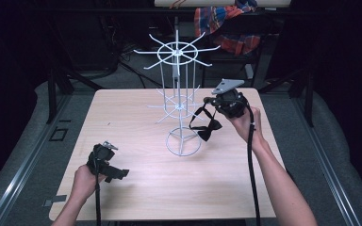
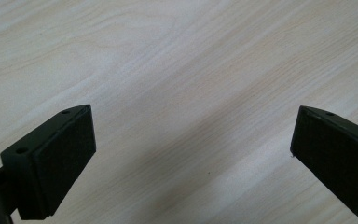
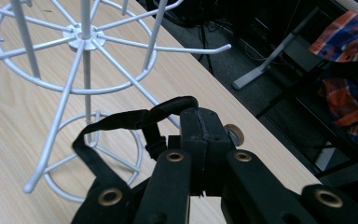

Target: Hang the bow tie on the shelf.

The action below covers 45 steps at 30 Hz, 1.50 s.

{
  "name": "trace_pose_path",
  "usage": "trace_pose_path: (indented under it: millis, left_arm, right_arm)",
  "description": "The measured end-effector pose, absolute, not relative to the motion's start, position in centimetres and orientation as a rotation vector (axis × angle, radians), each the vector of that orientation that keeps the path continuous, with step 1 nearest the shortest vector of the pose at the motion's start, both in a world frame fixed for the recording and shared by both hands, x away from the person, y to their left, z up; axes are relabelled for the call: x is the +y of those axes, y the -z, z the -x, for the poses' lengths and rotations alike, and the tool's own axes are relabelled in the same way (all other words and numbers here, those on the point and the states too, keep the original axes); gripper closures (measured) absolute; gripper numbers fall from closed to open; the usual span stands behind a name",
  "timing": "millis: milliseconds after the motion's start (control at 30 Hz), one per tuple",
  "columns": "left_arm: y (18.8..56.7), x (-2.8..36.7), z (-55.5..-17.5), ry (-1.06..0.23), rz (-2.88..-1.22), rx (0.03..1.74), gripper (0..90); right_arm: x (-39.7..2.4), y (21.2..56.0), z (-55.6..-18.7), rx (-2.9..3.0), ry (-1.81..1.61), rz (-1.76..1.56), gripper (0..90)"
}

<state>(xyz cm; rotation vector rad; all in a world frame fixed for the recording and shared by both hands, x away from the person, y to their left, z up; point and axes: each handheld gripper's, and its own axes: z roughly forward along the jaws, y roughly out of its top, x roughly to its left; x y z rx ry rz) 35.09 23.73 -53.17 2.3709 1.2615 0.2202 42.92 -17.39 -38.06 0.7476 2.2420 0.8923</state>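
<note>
My right gripper [image 1: 217, 100] has its fingers pinched tight on the strap of a black bow tie [image 1: 209, 128], which hangs in the air just beside the white wire rack [image 1: 178, 94], w/ the bow above the tabletop [image 1: 136, 108]. Looks like the hang step. Next I need to loop the strap over a hook arm. Left gripper [image 1: 115, 173] idles low, fingers spread wide, nothing in them.

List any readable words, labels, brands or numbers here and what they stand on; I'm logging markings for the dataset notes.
None can be read.
The wire hook stand, the bow tie held in the right gripper, the open left gripper and the wooden table carry no visible text.
The plaid cloth behind shows only a pattern.
</note>
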Motion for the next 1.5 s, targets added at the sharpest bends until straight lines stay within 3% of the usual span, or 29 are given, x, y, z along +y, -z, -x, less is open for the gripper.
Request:
trace_pose_path:
  millis: [1500]
  left_arm:
    - [53.2, 23.6, -35.1, -0.214, -2.385, 1.256, 0.0]
  right_arm:
    - [-19.6, 40.3, -46.5, 2.343, -1.068, -0.908, 90.0]
